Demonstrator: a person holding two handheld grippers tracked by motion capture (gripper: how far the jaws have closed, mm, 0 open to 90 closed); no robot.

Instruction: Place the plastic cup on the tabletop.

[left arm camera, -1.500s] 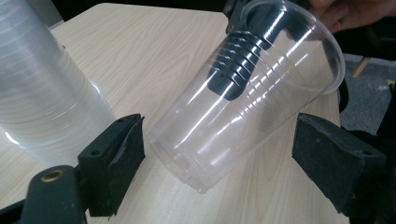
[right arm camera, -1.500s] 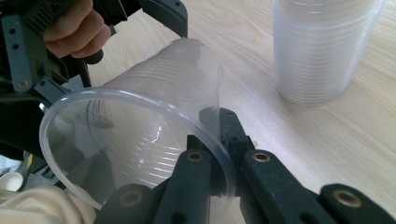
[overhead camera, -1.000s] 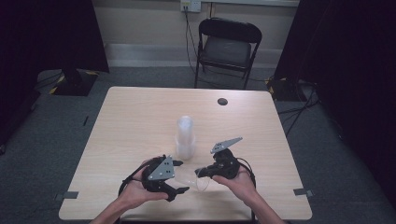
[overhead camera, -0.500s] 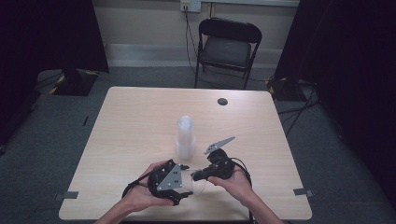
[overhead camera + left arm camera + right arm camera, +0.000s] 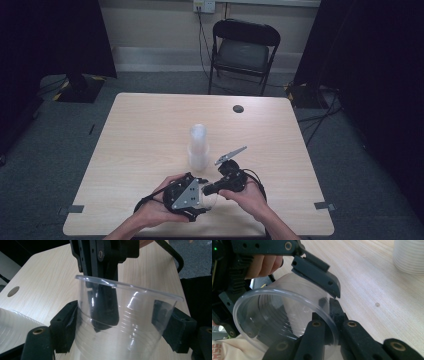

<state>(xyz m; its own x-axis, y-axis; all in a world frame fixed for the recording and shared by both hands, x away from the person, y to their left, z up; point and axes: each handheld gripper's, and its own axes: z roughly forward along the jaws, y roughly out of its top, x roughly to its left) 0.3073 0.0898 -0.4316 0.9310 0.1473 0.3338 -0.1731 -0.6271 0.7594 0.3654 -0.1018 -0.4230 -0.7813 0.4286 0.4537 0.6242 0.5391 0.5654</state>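
Note:
A clear plastic cup point(image 5: 125, 322) is held on its side between my two grippers, just above the table's near edge point(image 5: 200, 231). My left gripper point(image 5: 120, 322) has its pads against the cup's two sides; its jaws have just been closing on it. One of its fingers point(image 5: 317, 270) lies along the cup wall point(image 5: 287, 307). My right gripper point(image 5: 327, 307) is shut on the cup's rim, one jaw inside and one outside. In the high view the left gripper point(image 5: 202, 194) and the right gripper point(image 5: 209, 189) meet at the cup point(image 5: 211, 199).
A stack of clear cups point(image 5: 198, 147) stands upright mid-table, just beyond the hands, also seen as ribbed cups point(image 5: 409, 255). A dark round hole point(image 5: 238, 108) marks the table's far side. A black folding chair point(image 5: 242, 50) stands behind the table.
My left gripper has moved right to meet the right gripper and its jaws have closed in around the cup. The right gripper has shifted slightly left, still gripping the rim.

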